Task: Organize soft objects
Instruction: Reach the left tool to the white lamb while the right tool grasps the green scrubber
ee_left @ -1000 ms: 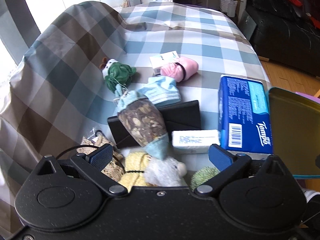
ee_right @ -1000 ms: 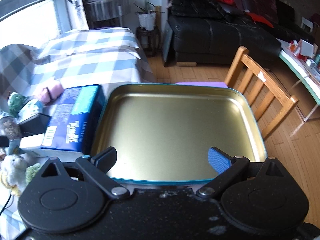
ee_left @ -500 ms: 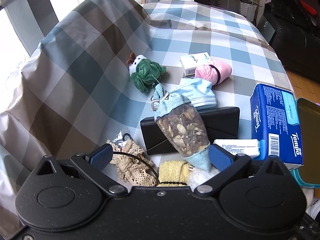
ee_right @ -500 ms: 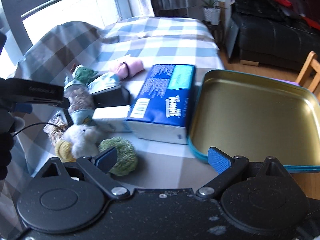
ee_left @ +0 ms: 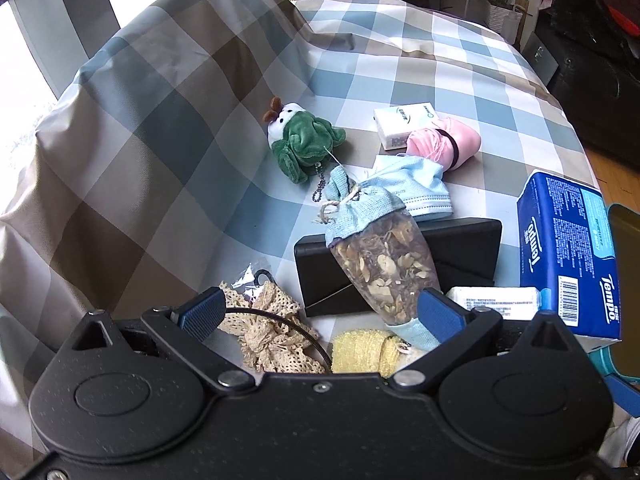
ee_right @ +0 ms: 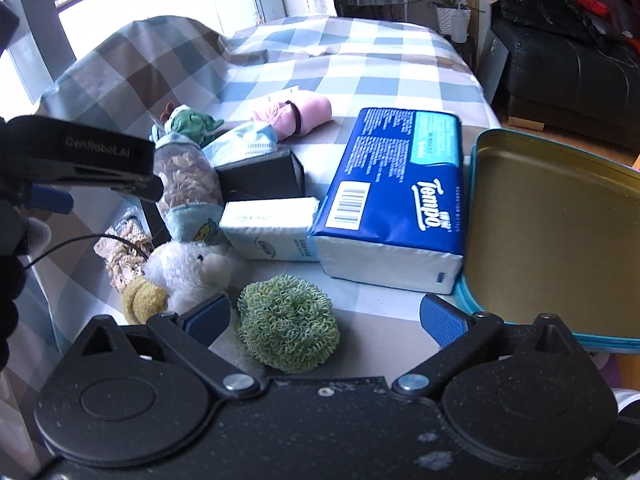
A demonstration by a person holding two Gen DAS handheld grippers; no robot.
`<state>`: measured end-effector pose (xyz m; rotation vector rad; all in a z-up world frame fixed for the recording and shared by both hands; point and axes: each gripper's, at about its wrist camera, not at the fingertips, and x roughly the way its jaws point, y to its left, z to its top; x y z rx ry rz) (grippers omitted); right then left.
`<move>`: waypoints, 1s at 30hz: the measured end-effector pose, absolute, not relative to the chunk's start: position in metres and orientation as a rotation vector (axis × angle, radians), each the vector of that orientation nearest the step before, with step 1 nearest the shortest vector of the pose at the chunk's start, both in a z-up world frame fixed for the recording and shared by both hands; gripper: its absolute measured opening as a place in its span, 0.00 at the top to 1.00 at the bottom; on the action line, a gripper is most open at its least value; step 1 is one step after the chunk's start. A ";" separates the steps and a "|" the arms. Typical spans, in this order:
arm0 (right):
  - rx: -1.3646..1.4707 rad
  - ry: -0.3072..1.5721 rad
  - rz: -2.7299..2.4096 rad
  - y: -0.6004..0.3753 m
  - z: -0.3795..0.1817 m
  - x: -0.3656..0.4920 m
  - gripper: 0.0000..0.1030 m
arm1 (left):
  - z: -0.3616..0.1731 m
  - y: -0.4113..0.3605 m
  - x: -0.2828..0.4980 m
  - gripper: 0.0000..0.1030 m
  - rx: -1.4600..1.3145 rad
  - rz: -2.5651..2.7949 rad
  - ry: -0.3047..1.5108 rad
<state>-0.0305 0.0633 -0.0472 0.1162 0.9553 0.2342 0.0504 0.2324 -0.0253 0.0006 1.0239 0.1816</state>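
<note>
**Ana:** What does your left view give you?

**Me:** My left tool is released, jaws spread wide, nothing between them. Just ahead of it lie a beige lace piece and a yellow knitted bit. Past its right finger, a sachet of dried petals leans on a black box. Further ahead are a blue face mask, a green frog plush, a pink roll with a hair tie and a small tissue pack. All of it rests on the checked worktop.

**Ana:** And the right view?

**Me:** My right tool is also released and empty. A green curly scrubber sits just ahead, between its fingers, with a white plush by the left finger. Ahead and to the right stand the big blue Tempo tissue pack and the gold tin tray.

**Ana:** How far along are we?

**Me:** I'd judge we are barely started. The part of the tray I can see holds nothing, and every soft thing lies out on the worktop.

**Ana:** Anything one view has that the other misses?

**Me:** Only the right view shows the scrubber, the white plush and the tray's inside. The left catches just a sliver of the tray, but it shows the lace and the far tissue pack clearly.
</note>
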 end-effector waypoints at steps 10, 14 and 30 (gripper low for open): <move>0.088 1.043 0.262 0.083 -0.079 -0.011 0.09 | -0.024 0.253 0.059 0.03 -0.022 0.222 1.016; 0.093 1.062 0.293 0.086 -0.084 -0.008 0.23 | -0.022 0.260 0.061 0.03 -0.033 0.229 1.011; 0.174 0.966 0.281 0.049 -0.029 -0.029 0.46 | -0.025 0.251 0.058 0.03 -0.017 0.205 1.040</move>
